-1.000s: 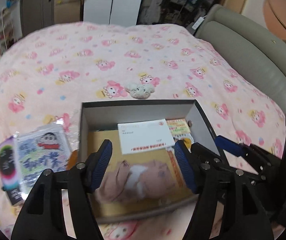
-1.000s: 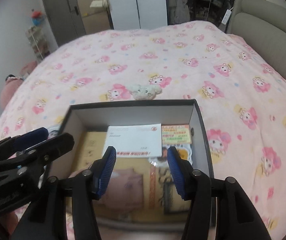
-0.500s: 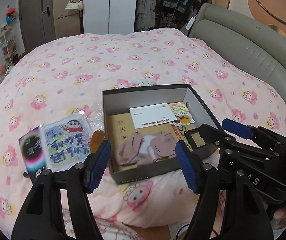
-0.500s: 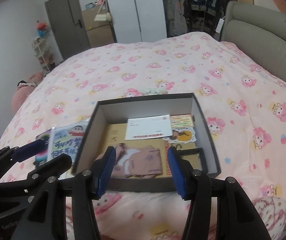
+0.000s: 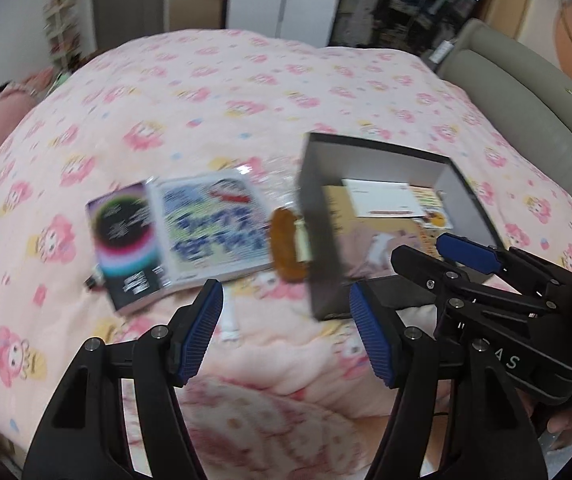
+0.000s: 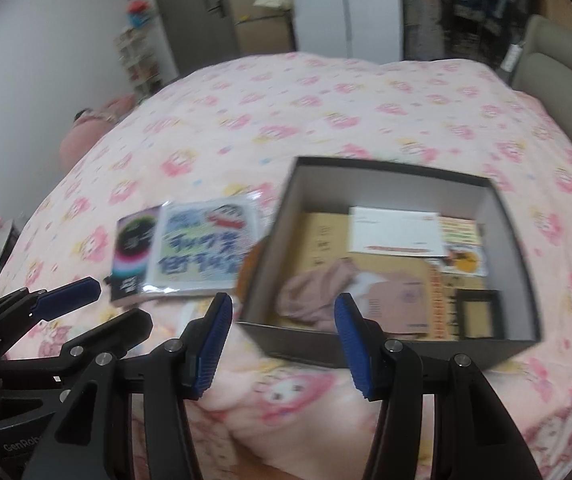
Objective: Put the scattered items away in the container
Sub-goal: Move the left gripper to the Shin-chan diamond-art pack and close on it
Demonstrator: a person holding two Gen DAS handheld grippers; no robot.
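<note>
On the pink bed (image 5: 213, 92), my left gripper (image 5: 286, 334) and right gripper (image 6: 281, 346) hang with jaws wide, gripping nothing. Ahead sits the open dark box (image 6: 514, 224), pink cloth (image 6: 318, 292) and white envelope (image 6: 394, 232) inside. Beside its left wall lie a comic packet (image 5: 213, 224), black booklet (image 5: 125, 236) and amber piece (image 5: 283, 248).

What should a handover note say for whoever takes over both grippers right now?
Left gripper: open, empty, over the bedspread.
Right gripper: open, empty, at the near wall of the box.
Done: pink cloth, white envelope and cards lie in the box.
Left: cartoon booklet, dark booklet and amber item lie on the bedspread, left of the box.
</note>
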